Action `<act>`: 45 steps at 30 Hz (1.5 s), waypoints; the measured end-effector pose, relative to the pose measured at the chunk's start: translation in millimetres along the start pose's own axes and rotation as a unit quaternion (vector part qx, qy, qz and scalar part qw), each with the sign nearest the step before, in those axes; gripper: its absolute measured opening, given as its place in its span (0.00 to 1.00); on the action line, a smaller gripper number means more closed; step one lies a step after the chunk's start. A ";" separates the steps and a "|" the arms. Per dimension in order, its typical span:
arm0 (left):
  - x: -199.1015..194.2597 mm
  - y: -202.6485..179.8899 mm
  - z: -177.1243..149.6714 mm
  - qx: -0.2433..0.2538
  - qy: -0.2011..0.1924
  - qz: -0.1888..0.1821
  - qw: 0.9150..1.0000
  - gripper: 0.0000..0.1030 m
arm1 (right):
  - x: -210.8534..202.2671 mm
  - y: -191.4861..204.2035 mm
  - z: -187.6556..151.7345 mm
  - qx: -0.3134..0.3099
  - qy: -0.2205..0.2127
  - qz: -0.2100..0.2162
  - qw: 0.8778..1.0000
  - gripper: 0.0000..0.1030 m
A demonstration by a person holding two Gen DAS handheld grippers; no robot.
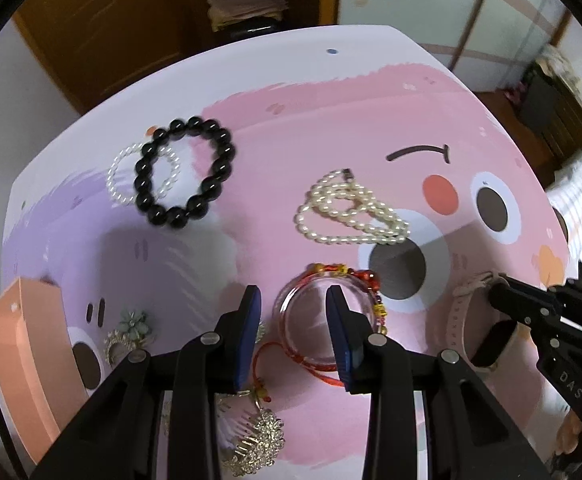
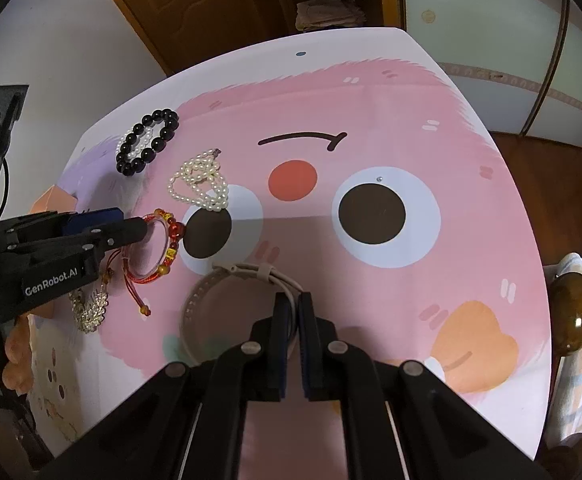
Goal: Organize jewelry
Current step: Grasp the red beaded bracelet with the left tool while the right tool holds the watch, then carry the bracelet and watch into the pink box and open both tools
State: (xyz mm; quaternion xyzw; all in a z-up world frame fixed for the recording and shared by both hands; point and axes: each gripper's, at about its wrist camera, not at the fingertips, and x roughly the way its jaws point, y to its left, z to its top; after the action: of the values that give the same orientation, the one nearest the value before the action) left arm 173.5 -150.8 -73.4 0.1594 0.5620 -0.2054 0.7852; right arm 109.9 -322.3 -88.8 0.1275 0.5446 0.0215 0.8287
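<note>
Right hand-held gripper (image 2: 294, 308) clamping watch strap (image 2: 251, 271)

1. A white table mat printed with a large pink cartoon face (image 2: 371, 128) covers the tabletop ahead of the claws.
2. A brown wooden cabinet door (image 2: 195, 4) stands beyond the table's far edge, up and to the left.
3. An open wooden shelf holding folded pale cloths (image 2: 327, 12), possibly towels, sits far ahead.
4. A round, glossy brown wooden knob (image 2: 573, 312) lies off to the right.
</note>
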 end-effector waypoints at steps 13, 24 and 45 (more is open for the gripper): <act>16.8 0.6 19.0 0.058 0.046 -0.033 0.997 0.27 | -0.6 -2.4 -0.2 0.008 0.001 0.006 1.000 0.04; 11.7 19.4 24.7 0.002 0.040 -0.033 0.999 0.03 | 0.2 -2.4 -1.2 0.012 0.003 0.008 1.000 0.05; -137.4 115.7 -42.0 -0.128 -0.064 0.016 0.990 0.03 | -62.0 90.5 17.7 -0.076 -0.039 0.047 0.995 0.05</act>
State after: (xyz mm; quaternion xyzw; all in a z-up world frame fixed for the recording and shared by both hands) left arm 158.2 -10.8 45.8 0.0529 0.5298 -0.1290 0.8366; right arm 110.2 -248.9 -5.3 0.0905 0.5019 0.0972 0.8547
